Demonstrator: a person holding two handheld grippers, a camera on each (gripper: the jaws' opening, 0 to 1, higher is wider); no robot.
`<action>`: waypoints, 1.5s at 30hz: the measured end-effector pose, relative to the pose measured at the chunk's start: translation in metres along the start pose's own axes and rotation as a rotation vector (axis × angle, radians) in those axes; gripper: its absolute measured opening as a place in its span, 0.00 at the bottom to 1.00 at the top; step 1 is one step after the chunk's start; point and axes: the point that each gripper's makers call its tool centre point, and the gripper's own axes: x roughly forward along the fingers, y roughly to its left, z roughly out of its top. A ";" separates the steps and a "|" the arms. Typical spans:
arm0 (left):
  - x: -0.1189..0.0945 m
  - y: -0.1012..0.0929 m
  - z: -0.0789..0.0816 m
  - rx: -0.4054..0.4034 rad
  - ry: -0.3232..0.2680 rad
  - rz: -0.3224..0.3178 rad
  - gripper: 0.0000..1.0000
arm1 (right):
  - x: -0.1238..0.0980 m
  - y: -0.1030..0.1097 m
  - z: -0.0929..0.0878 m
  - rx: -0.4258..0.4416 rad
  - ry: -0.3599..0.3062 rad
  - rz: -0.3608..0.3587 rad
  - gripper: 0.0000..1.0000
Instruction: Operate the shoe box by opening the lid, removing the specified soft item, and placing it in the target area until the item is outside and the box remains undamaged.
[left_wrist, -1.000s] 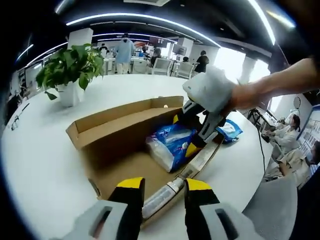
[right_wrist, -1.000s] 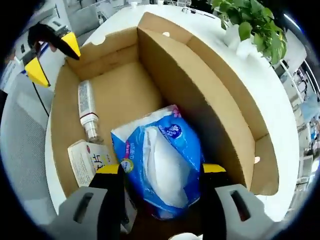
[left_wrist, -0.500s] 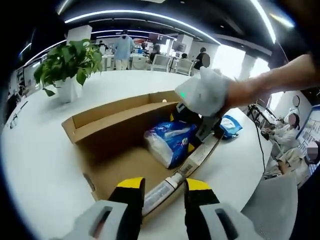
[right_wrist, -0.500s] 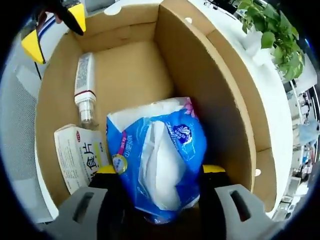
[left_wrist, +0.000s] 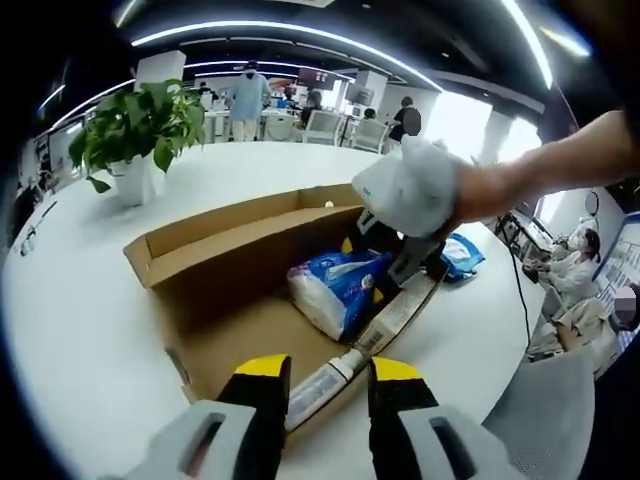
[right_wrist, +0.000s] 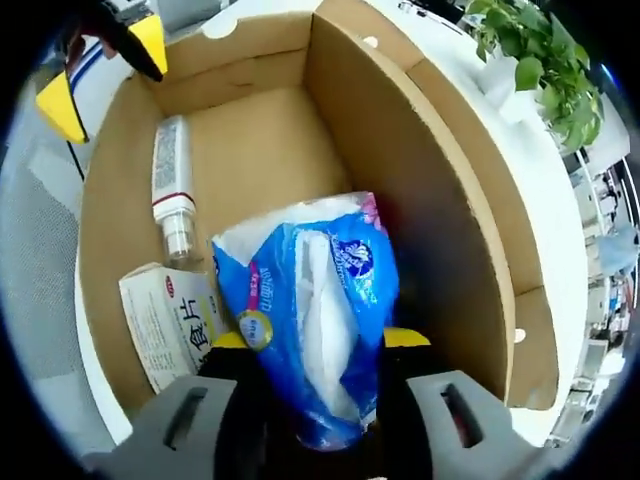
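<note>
An open cardboard shoe box (left_wrist: 220, 240) (right_wrist: 420, 170) stands on a white table (left_wrist: 80, 320). Inside it is a blue plastic pack of white tissues (left_wrist: 335, 290) (right_wrist: 310, 300). My right gripper (right_wrist: 315, 345) (left_wrist: 385, 270), held by a gloved hand, is shut on the pack's near end and squeezes it narrow. Beside the pack lie a clear bottle (right_wrist: 170, 185) (left_wrist: 325, 378) and a white carton (right_wrist: 170, 320) (left_wrist: 395, 315). At the box's other end my left gripper (left_wrist: 328, 375) (right_wrist: 105, 70) stands open, its yellow tips apart by the wall.
A potted green plant (left_wrist: 140, 130) (right_wrist: 525, 50) stands on the table beyond the box. A second blue packet (left_wrist: 460, 255) lies on the table behind the right gripper. A grey chair (left_wrist: 545, 410) is at the table's edge. People stand and sit in the room behind.
The right gripper's jaws have drawn in on the tissue pack, which now looks narrower and more upright. The left gripper has stayed at the box's end.
</note>
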 end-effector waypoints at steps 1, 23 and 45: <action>-0.002 0.001 0.000 0.000 0.000 0.004 0.31 | -0.001 0.001 0.001 0.004 -0.003 0.003 0.32; -0.025 0.010 -0.003 -0.027 -0.031 0.037 0.31 | -0.029 0.006 0.013 0.094 -0.085 -0.050 0.24; -0.043 -0.007 -0.008 -0.041 -0.041 0.031 0.31 | -0.074 0.010 0.027 0.063 -0.160 -0.135 0.24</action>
